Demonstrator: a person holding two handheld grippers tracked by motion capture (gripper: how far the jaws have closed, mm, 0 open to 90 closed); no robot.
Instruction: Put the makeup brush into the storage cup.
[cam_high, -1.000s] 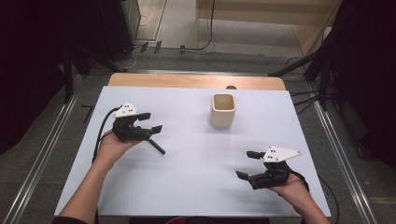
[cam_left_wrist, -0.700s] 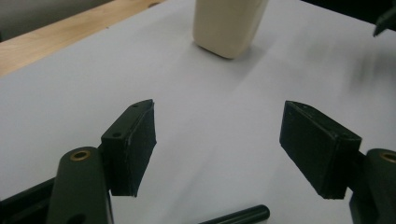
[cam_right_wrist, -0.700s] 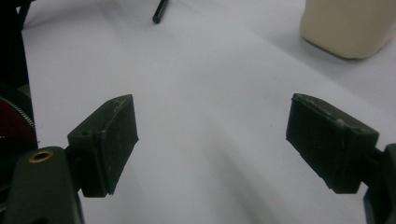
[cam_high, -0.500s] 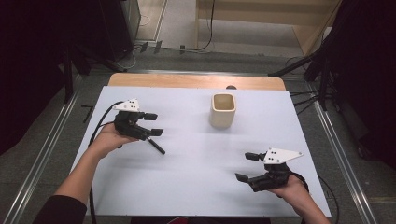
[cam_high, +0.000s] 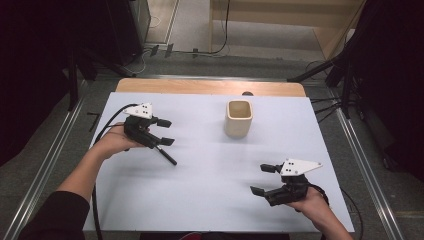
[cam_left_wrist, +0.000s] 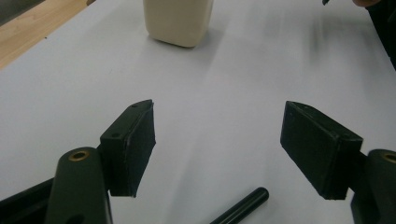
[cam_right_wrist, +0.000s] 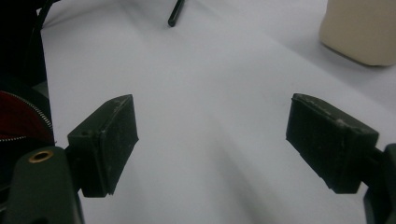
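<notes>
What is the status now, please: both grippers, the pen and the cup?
Left gripper open, over black pen, not gripping. Right gripper open, empty, near table edge. Beige cup upright, apart from both. Nothing in the way.

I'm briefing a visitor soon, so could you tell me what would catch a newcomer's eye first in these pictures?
Probably the cream cup, standing upright and alone toward the far middle of the white table. Next, the left claw, open, poised over a black pen lying flat at the table's left. The right claw, also open, waits near the table's near right edge.
</notes>
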